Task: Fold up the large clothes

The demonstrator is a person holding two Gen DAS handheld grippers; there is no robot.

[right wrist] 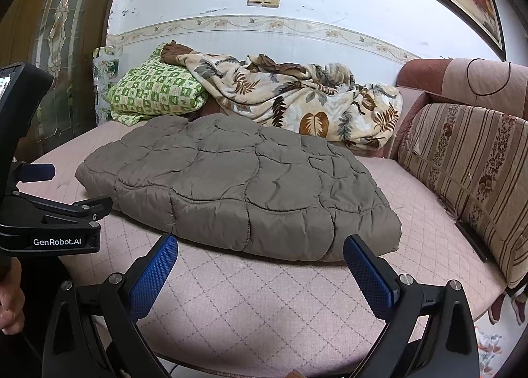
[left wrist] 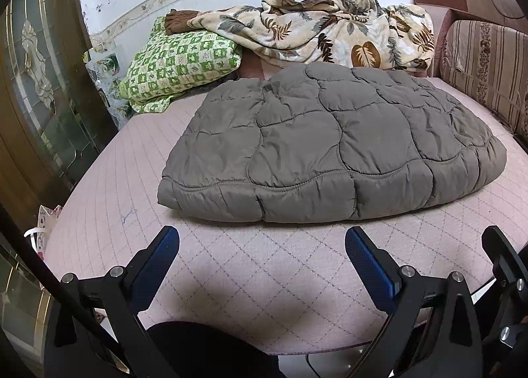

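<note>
A grey-brown quilted padded garment (left wrist: 330, 143) lies folded into a thick flat bundle on the pink quilted couch seat (left wrist: 250, 279). It also shows in the right wrist view (right wrist: 237, 183). My left gripper (left wrist: 262, 239) is open and empty, hovering above the seat just in front of the bundle's near edge. My right gripper (right wrist: 260, 247) is open and empty, close to the bundle's near right edge. The left gripper's body (right wrist: 49, 209) shows at the left of the right wrist view.
A green checked pillow (left wrist: 178, 64) and a leaf-print blanket (left wrist: 330, 28) lie heaped at the back of the seat. A striped cushion (right wrist: 472, 173) and the couch arm (right wrist: 462, 81) stand at the right. A glass-panelled door (left wrist: 36, 81) is at the left.
</note>
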